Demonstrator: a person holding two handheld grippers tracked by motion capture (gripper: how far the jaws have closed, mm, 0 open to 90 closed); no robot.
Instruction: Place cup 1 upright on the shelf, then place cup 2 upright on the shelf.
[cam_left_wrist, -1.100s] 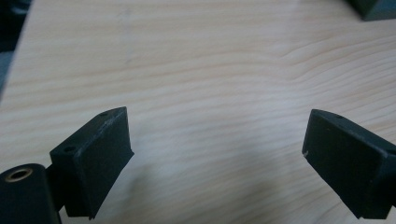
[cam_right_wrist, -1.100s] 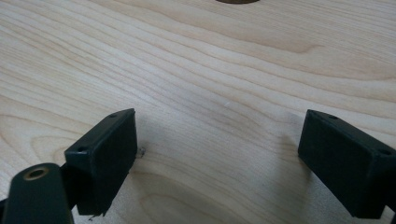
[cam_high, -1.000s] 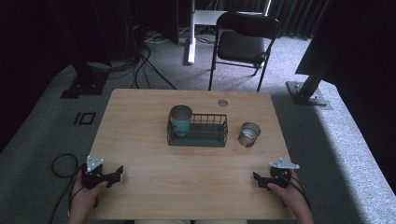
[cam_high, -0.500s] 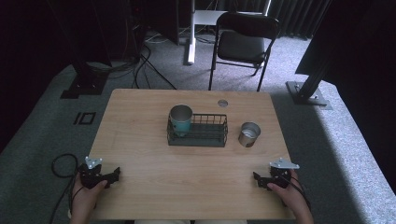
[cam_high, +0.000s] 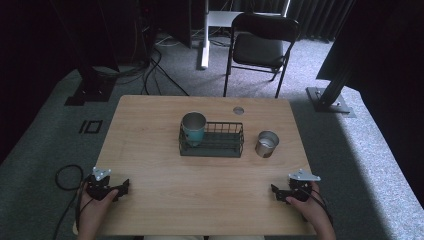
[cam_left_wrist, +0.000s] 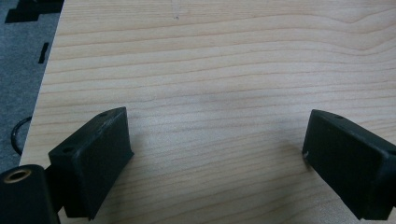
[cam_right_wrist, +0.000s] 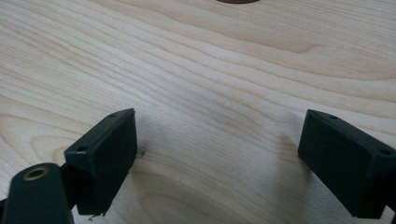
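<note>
A dark wire basket (cam_high: 212, 141) stands in the middle of the wooden table (cam_high: 150, 125), with a teal metal cup (cam_high: 193, 127) upright in its left end. To the basket's right a silver cup (cam_high: 266, 144) stands on the table. My left gripper (cam_high: 119, 189) rests at the front left corner, open, with bare wood between its jaws (cam_left_wrist: 215, 154). At the front right my right gripper (cam_high: 278, 192) sits open too, nothing but wood between its jaws (cam_right_wrist: 217, 154).
A small round grommet (cam_high: 238, 110) is set in the table near its far edge. Behind the table stands a black folding chair (cam_high: 260, 47). Cables lie on the grey carpet at the left (cam_high: 65, 175), and stand bases flank the table (cam_high: 327, 100).
The left gripper has slid a little toward the front left corner of the table. The right gripper and the cups stay as they were.
</note>
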